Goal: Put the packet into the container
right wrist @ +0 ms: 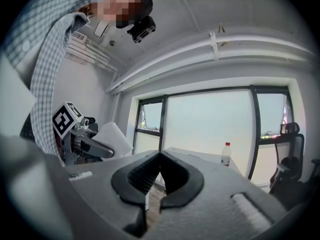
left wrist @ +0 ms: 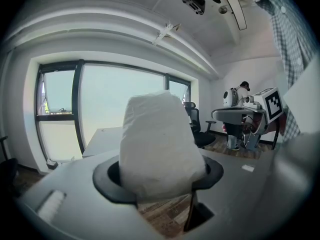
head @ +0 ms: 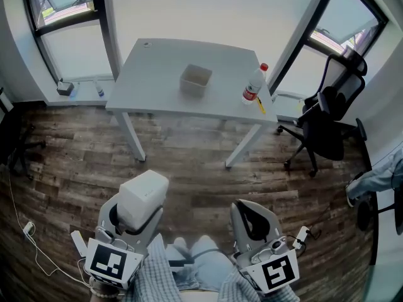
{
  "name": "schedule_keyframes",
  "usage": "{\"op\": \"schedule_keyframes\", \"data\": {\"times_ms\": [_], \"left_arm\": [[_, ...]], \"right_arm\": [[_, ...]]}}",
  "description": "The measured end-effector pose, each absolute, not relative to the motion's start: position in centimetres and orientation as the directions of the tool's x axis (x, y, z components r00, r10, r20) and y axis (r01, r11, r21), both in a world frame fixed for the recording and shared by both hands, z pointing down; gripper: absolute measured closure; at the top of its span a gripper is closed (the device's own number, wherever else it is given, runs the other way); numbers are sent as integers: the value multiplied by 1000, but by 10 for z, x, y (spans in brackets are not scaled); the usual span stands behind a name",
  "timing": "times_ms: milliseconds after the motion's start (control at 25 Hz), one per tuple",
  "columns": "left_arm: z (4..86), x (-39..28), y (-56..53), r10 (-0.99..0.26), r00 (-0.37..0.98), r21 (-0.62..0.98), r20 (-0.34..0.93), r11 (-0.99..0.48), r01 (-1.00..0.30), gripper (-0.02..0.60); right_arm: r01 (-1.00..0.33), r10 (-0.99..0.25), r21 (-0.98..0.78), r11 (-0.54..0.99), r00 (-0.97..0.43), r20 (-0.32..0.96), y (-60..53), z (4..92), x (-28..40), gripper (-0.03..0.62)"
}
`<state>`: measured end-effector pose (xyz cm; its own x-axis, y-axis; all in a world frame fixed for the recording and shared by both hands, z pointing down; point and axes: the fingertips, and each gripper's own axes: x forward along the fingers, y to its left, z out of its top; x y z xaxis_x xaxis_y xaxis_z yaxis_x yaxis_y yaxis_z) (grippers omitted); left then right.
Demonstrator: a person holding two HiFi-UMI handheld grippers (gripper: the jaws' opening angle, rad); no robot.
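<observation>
A room with a wood-plank floor point(head: 189, 168) and tall windows point(head: 63, 17): a pale grey table point(head: 157, 61) stands against the glass, well ahead of the person wearing the camera. On it sits the container point(head: 196, 79), an open, pale, box-shaped tub, alone near the middle of the tabletop. Toward the table's right end a clear bottle point(head: 254, 85) with a red cap stands upright, and a thin yellow object point(head: 260, 104) lies just beside it at the edge. A black office chair point(head: 327, 115) stands to the right of the table.

Low in the head view, the left gripper point(head: 133, 222) is clamped on the packet point(head: 143, 197), a white, soft-looking pack held over the floor, well short of the table. The left gripper view shows its jaws standing wide, their black pads point(left wrist: 107, 176) pressed on either side of the packet point(left wrist: 157, 144), which rises above them and fills the middle of that view.

The right gripper point(head: 250, 218) is held beside it, above the person's checked sleeves point(head: 157, 275). In the right gripper view its ridged jaws meet at the tips point(right wrist: 160, 156) with nothing between them; the bottle point(right wrist: 226, 155) shows beyond
</observation>
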<state>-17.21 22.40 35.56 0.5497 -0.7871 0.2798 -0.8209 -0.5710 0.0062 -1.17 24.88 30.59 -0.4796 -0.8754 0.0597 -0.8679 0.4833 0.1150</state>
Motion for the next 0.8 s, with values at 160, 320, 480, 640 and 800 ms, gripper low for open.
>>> {"op": "schedule_keyframes", "data": {"times_ms": [160, 320, 480, 640, 800], "left_arm": [[357, -178, 227, -785, 553, -1, 280, -576, -817, 301], [357, -182, 231, -781, 555, 0, 286, -579, -815, 301], [355, -181, 226, -785, 554, -11, 276, -579, -815, 301], [352, -180, 225, -789, 551, -29, 271, -579, -815, 301], [353, -180, 223, -793, 546, -16, 269, -570, -821, 301]], "right_arm": [[-877, -884, 118, 467, -462, 66, 251, 307, -15, 594], [-891, -905, 156, 426, -420, 69, 253, 307, -13, 594], [-906, -928, 201, 372, -364, 77, 251, 309, -8, 594], [-910, -929, 185, 370, -364, 70, 250, 307, -7, 592], [-904, -926, 198, 378, -371, 72, 247, 308, -6, 592]]}}
